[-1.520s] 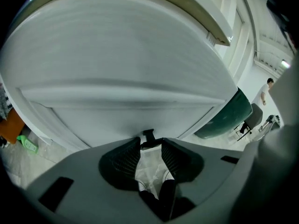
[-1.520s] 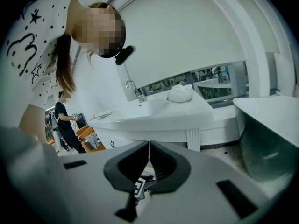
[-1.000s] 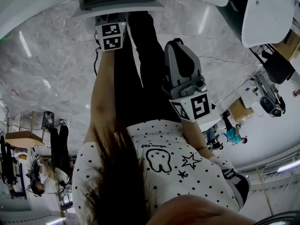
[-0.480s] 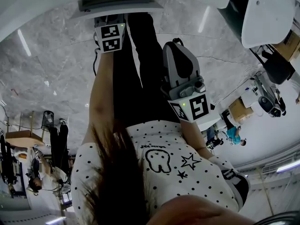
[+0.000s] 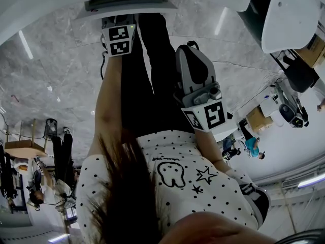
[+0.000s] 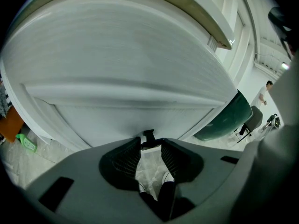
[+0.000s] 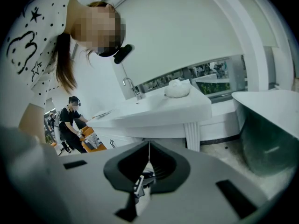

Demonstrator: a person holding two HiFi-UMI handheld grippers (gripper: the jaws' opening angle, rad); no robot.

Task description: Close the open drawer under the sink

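Observation:
The white drawer [image 5: 129, 4] stands out from the cabinet at the top of the head view, above the person's black trousers. My left gripper [image 5: 120, 22] reaches up to it. In the left gripper view the white drawer front [image 6: 131, 73] fills the picture, and its small black handle [image 6: 148, 136] sits between the fingertips of the left gripper [image 6: 150, 143], which is shut on it. My right gripper [image 5: 192, 47] hangs in front of the person's legs, away from the drawer. In its own view the right gripper [image 7: 149, 146] is shut with nothing in it.
Grey marble floor [image 5: 51, 85] lies left of the legs. The right gripper view shows a white sink counter [image 7: 154, 111] with a tap [image 7: 133, 87], a dark green tub [image 7: 271, 134] at the right, and a person in black [image 7: 70, 120] at the far left.
The right gripper has drifted slightly to the left. The left gripper and the drawer look unchanged.

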